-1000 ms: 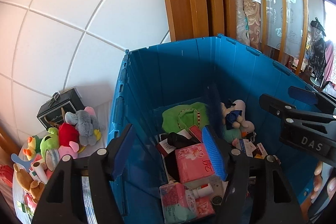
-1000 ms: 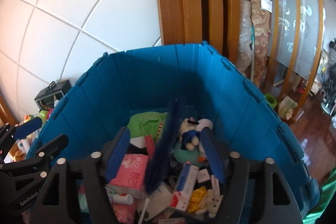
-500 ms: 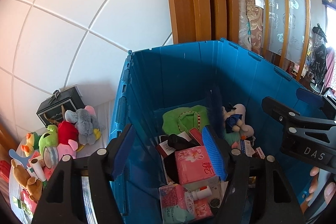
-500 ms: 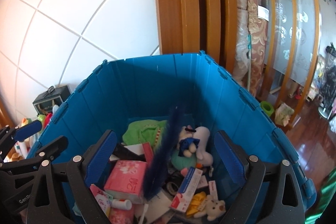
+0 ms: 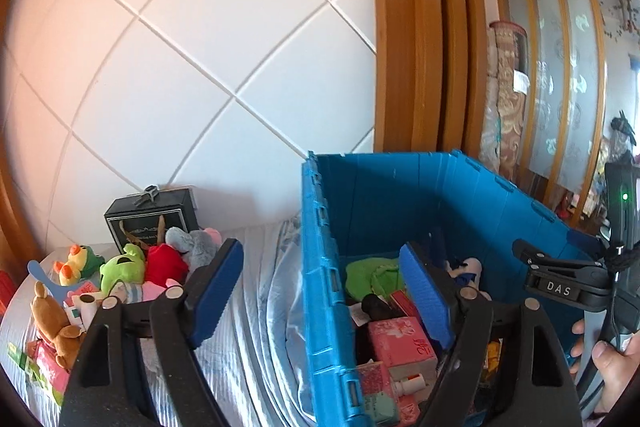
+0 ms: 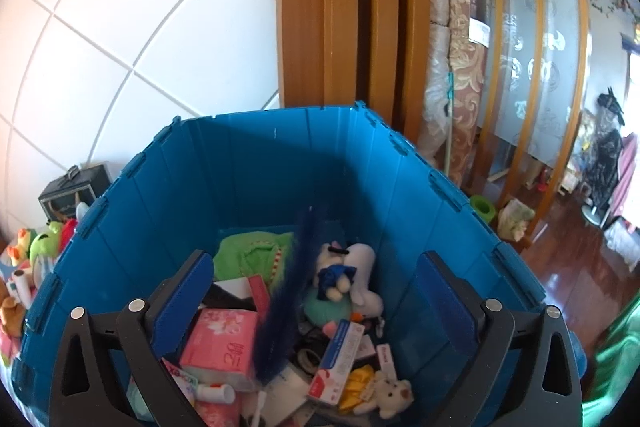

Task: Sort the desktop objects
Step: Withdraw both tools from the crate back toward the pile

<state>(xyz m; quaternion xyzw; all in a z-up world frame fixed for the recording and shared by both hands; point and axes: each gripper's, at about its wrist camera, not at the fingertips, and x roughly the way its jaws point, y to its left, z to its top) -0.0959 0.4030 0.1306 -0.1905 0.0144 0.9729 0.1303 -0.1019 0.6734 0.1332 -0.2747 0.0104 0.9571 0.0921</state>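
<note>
A blue plastic crate (image 6: 256, 171) (image 5: 320, 267) holds several things: a pink tissue pack (image 6: 220, 343), a green cloth (image 6: 248, 251), a white plush (image 6: 360, 279), small boxes and a dark blue feather duster (image 6: 288, 291) standing among them. My right gripper (image 6: 316, 307) is open and empty above the crate. My left gripper (image 5: 320, 291) is open and empty, straddling the crate's left wall. Plush toys (image 5: 132, 267) lie on the striped cloth left of the crate.
A black box (image 5: 154, 219) stands against the tiled wall behind the plush toys. A brown bear (image 5: 52, 323) and small packets lie at the far left. Wooden door frames and a rolled rug (image 6: 460, 67) stand behind the crate.
My right gripper has opened wide and let go of the feather duster, which now stands in the crate. My left gripper has shifted left and up, out over the crate's left wall.
</note>
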